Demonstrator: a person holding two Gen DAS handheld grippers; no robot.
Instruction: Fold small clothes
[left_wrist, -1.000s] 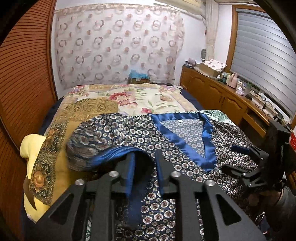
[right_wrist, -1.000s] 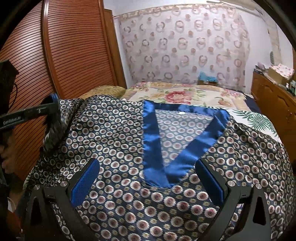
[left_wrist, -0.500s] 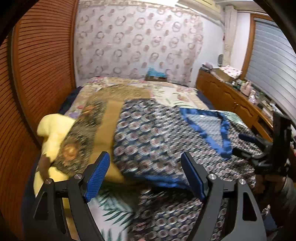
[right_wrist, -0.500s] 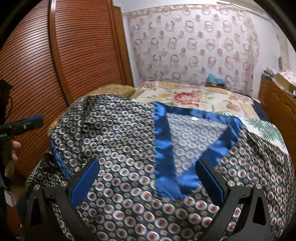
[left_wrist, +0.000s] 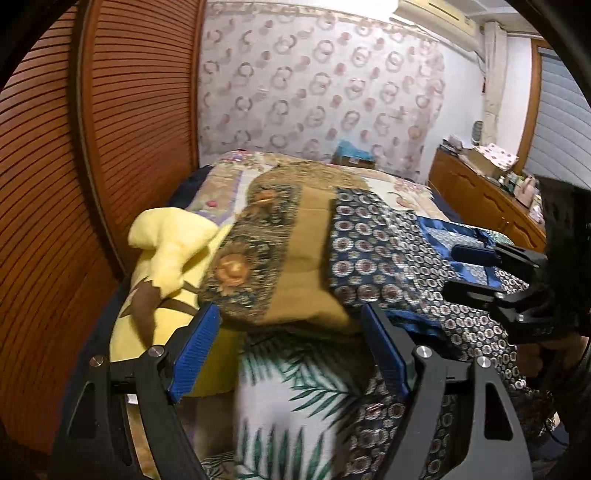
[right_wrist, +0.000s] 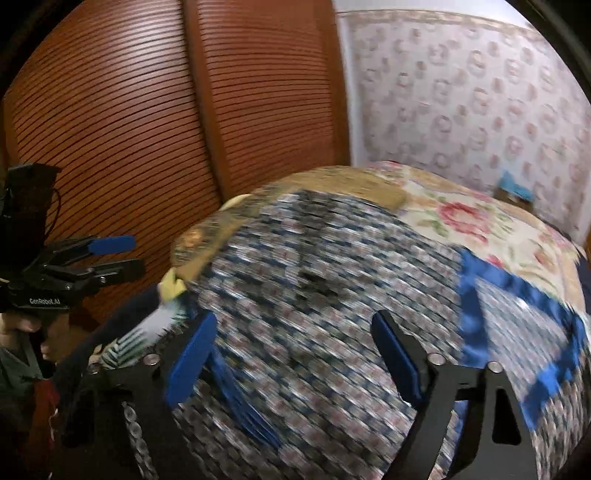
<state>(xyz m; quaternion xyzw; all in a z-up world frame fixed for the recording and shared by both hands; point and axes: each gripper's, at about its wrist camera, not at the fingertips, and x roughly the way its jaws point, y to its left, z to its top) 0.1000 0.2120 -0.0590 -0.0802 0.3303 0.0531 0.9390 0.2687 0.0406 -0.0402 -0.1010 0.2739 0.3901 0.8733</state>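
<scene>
A navy top with a circle print and a blue satin V-neck trim (right_wrist: 517, 317) lies spread on the bed; it fills the right wrist view (right_wrist: 314, 295) and shows at the right of the left wrist view (left_wrist: 376, 251). Its left sleeve is folded in over the body. My left gripper (left_wrist: 291, 347) is open and empty, off the garment's left edge, over the leaf-print sheet (left_wrist: 295, 402). My right gripper (right_wrist: 291, 354) is open and empty, just above the folded left part of the top. Each gripper also shows in the other's view: the right (left_wrist: 487, 273) and the left (right_wrist: 107, 258).
A yellow plush toy (left_wrist: 166, 266) and a gold patterned cloth (left_wrist: 280, 258) lie at the bed's left edge. A slatted wooden wardrobe (left_wrist: 110, 147) stands close on the left. A wooden dresser (left_wrist: 480, 195) with clutter runs along the right. A floral quilt (right_wrist: 480, 221) covers the far bed.
My left gripper opened, let go of the sleeve, and drew back to the left. The sleeve now lies folded over the body. My right gripper swung left over the top, staying open.
</scene>
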